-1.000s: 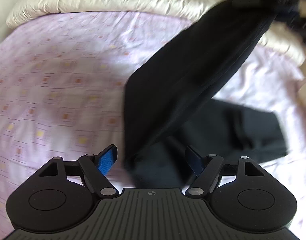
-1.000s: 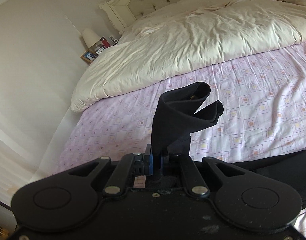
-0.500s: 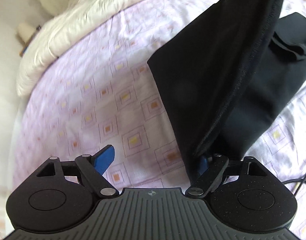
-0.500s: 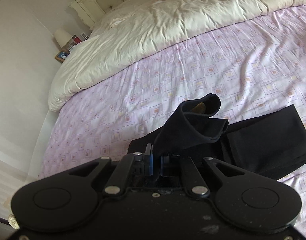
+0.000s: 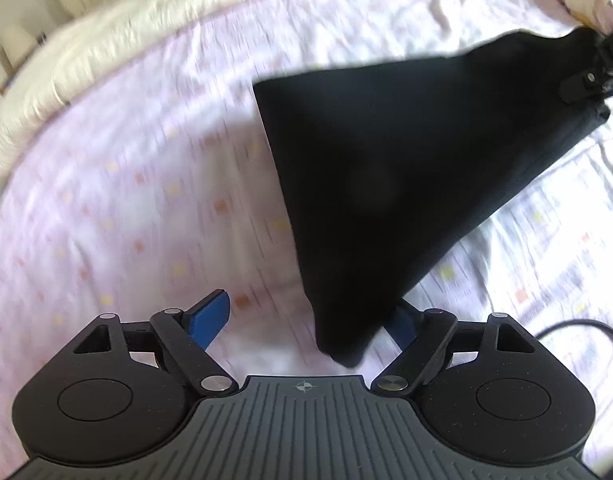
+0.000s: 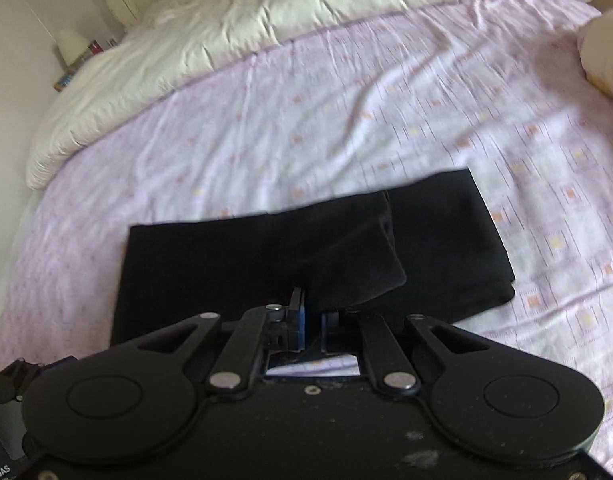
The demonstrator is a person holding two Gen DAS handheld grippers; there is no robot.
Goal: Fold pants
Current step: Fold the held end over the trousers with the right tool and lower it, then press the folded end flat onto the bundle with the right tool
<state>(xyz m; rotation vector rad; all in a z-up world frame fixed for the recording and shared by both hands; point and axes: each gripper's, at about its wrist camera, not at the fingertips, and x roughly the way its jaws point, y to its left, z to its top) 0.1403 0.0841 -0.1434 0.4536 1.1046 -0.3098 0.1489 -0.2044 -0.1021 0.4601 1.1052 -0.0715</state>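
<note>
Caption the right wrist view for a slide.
Right gripper pinches black pants folded across the lilac patterned bedsheet.

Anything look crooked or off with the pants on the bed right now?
Yes: the black pants are unevenly folded. The upper layer, gripped by the right claw, stops short, leaving the lower layer poking out on the lilac bedsheet.

the pants (image 6: 314, 256) lie folded on the bed (image 6: 346, 112), stretching from nine to three o'clock. the duvet (image 6: 266, 20) sits behind them at twelve. the right gripper (image 6: 312, 320) is at six, the left gripper (image 5: 306, 320) at their nine o'clock end.
</note>
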